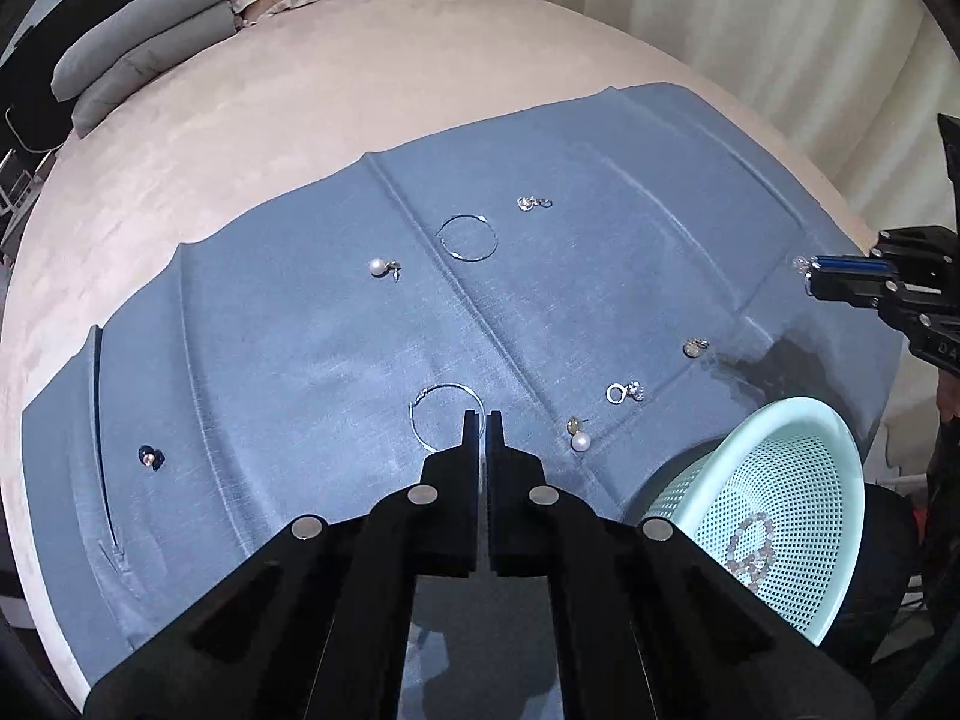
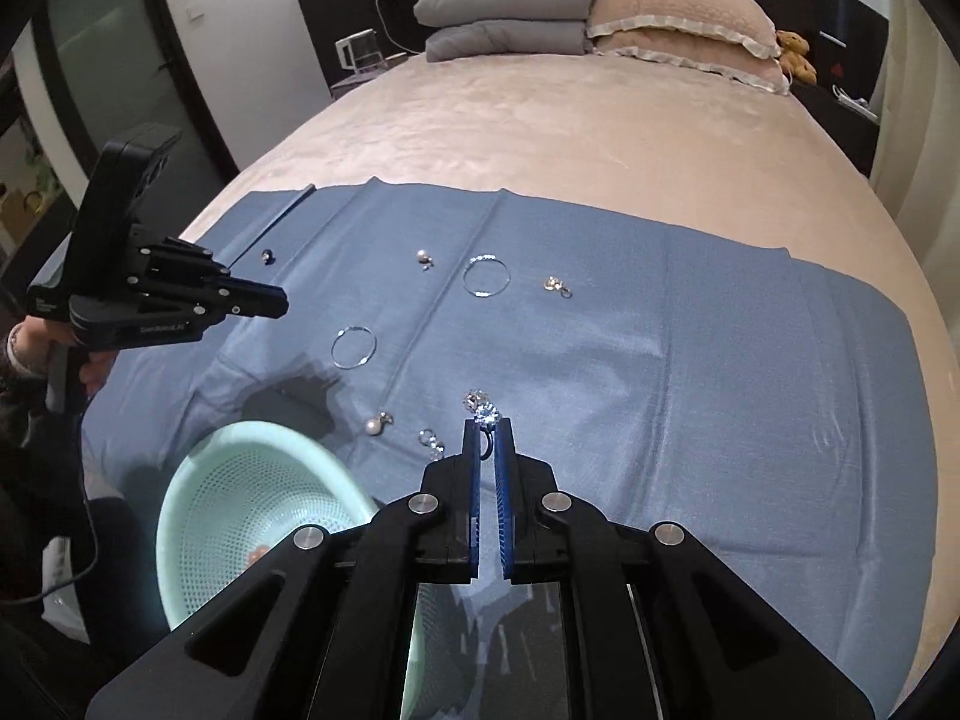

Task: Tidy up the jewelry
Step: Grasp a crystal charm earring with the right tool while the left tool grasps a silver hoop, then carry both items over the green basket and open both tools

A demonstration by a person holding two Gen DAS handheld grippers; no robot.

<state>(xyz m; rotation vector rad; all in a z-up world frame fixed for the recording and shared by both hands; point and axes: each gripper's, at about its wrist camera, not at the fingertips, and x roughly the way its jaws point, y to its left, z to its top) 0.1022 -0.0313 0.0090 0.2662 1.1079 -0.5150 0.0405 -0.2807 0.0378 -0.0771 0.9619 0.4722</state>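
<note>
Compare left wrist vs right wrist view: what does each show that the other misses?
Left wrist only: a beaded bracelet lying in the mint basket, and curtains behind the bed.

Right wrist only: the right hand-held gripper shut on a sparkly earring, a teddy bear by the pink pillow, a kettle, and the person's hand.

Both: the blue cloth, two hoop earrings, pearl earrings, folded grey blankets.

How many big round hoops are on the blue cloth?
2. One hoop lies far out on the blue cloth, beside the middle crease. The other hoop lies nearer, just before the left tool. None looks hidden.
</note>
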